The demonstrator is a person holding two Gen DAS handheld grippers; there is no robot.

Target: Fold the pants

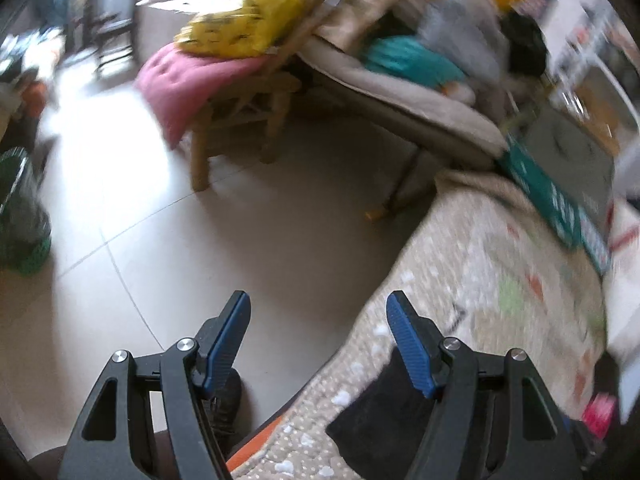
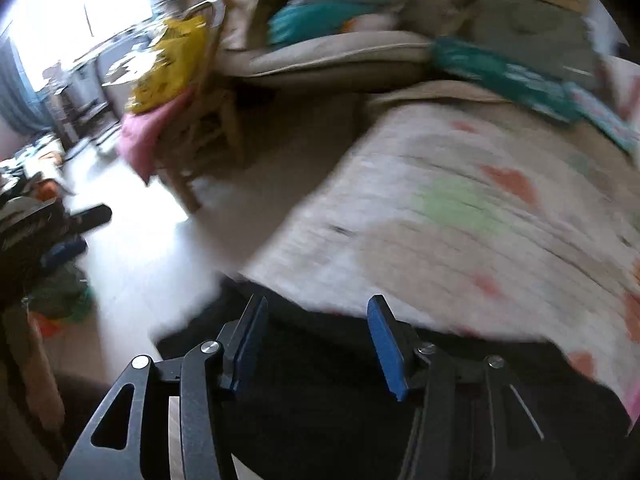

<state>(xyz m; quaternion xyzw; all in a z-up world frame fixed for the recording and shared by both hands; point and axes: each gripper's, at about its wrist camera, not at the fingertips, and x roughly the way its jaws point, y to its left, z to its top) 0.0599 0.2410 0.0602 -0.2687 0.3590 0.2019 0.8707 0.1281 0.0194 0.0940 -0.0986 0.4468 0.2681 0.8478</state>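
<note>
1. Both claws sit nearest my cameras: the left gripper (image 1: 318,302) and the right gripper (image 2: 318,306) have their jaws spread apart, and neither holds anything.
2. Black pants (image 2: 340,400) lie under the right gripper at the near edge of the patterned bedcover (image 2: 460,208); the left view shows only one dark corner of them (image 1: 372,420).
3. Risk: the left gripper hangs partly over the tiled floor (image 1: 160,240), so closing here would probably catch air.
4. Risk: both views are motion-blurred; I cannot trace waistband or leg edges, and a blind pinch may take one layer or snag the cover.
</note>
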